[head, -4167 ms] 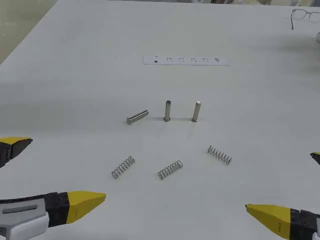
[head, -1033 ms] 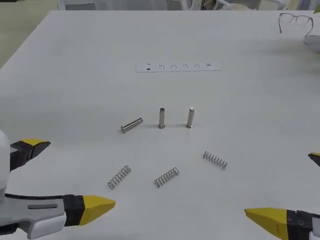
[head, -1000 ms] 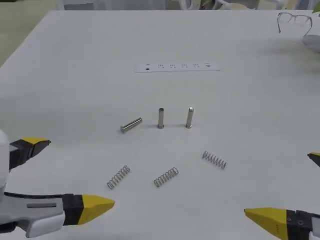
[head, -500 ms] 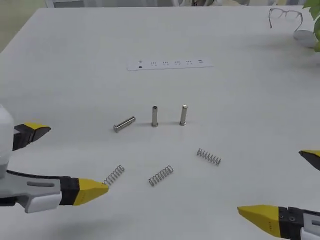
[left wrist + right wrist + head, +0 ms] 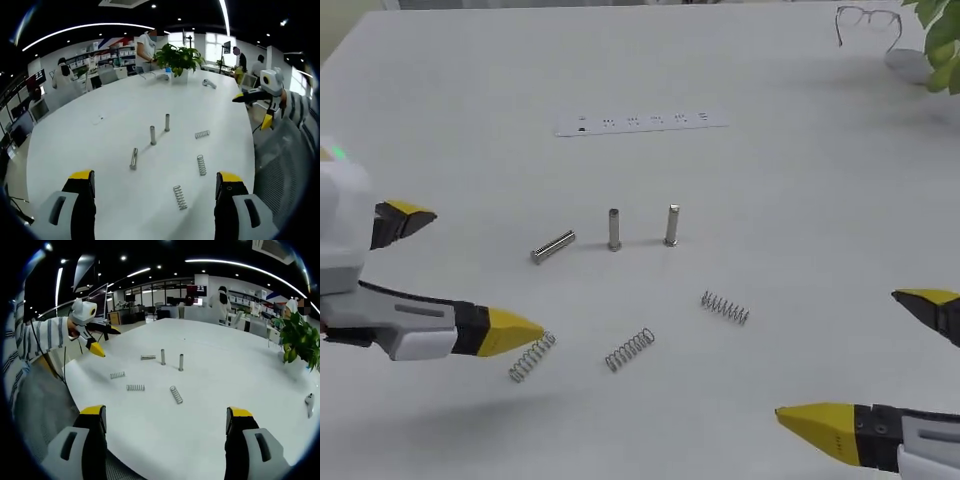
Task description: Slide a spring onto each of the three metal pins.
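Metal pins sit bare near the middle of the white surface (image 5: pixel 800 150). None carries a spring, so the task looks to be at its first step, the reach for a spring. The flat pin (image 5: pixel 552 246) lies on its side, nearest the left edge. The mid pin (image 5: pixel 614 229) and the right pin (image 5: pixel 672 225) stand upright beside it, all three in a row and apart from each other. Between that row and the near edge lie the three springs, each on its side and apart from the others: the left spring (image 5: pixel 531 357), the mid spring (image 5: pixel 629 349) and the right spring (image 5: pixel 724 307).

The left tool (image 5: pixel 488 272) is spread wide and holds nothing. In the head view one yellow jaw tip is just beside the left spring; whether it touches I cannot tell. In the left gripper view that spring lies ahead, between the two jaws, so it looks like the chosen one. The right tool (image 5: pixel 835 353) is also wide and empty, by the near edge toward the right, well apart from springs and pins.

Next, I judge, the left tool must come down astride the left spring and close on it gently near one end, leaving the other end free to meet a pin's top. An upright pin is the easier target. The flat pin will likely need the right tool to stand it up or hold it. A thin coil may roll or jump away if pinched off-centre.
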The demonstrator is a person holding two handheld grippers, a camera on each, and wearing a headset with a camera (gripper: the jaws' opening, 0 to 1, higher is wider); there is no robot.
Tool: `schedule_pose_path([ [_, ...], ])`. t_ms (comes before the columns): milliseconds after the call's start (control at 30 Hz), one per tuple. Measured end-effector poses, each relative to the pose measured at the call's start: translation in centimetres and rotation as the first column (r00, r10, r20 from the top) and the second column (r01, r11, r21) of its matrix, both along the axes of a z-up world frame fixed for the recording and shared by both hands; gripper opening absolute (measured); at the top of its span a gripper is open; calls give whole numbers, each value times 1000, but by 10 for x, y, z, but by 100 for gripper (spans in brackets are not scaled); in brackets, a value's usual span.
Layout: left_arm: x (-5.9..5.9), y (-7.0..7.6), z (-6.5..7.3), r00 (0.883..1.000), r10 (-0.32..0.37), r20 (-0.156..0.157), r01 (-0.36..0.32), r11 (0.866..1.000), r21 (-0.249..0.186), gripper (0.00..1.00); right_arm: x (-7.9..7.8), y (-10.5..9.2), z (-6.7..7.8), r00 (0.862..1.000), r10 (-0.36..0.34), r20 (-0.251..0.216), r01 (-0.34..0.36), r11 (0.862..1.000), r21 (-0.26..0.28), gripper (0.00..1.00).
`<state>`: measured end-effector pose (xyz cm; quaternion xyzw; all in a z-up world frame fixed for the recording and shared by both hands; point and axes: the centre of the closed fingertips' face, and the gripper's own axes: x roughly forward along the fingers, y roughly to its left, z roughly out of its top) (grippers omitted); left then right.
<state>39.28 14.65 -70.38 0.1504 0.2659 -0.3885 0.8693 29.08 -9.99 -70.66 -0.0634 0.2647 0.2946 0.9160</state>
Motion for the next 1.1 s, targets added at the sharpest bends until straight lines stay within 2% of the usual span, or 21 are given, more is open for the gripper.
schedule_pose_path([
  [167,14,-4,-4,1000,-9,-4,9,1000,-1,97,3,1,3,1000,-1,7,1,1000,2,99],
  [233,20,-7,-7,1000,-9,-29,8,999,-36,92,4,1,4,1000,0,10,0,1000,1,99],
  [267,24,-10,-10,999,1,-54,-4,998,-62,91,5,2,4,1000,-2,9,2,1000,1,99],
  [367,35,-12,-18,999,-13,-50,12,999,-36,91,5,2,4,1000,-1,6,1,1000,-4,99],
  [467,44,-17,-24,997,-20,-73,16,998,-57,92,7,1,5,1000,-7,6,7,1000,-8,99],
  [600,54,-21,-34,996,-30,-84,27,999,-40,91,8,1,8,1000,-4,14,4,1000,-5,99],
  [700,62,-25,-39,995,-26,-99,19,998,-67,90,9,-1,8,1000,-9,10,9,1000,-8,99],
  [767,66,-26,-44,993,-28,-115,20,997,-68,87,10,-1,8,1000,-11,10,11,1000,-6,99],
  [800,66,-28,-48,989,-32,-143,21,997,-76,86,10,-1,9,1000,-12,10,12,1000,-5,99],
  [933,75,-32,-55,988,-34,-148,21,995,-92,84,10,-2,9,1000,-13,8,13,1000,-5,99],
  [1000,80,-33,-60,986,-28,-163,13,996,-94,82,10,-2,8,1000,-13,6,13,1000,-7,99],
  [1100,85,-37,-59,986,-30,-163,13,995,-104,78,10,-2,6,1000,-12,-4,12,1000,-14,99],
])
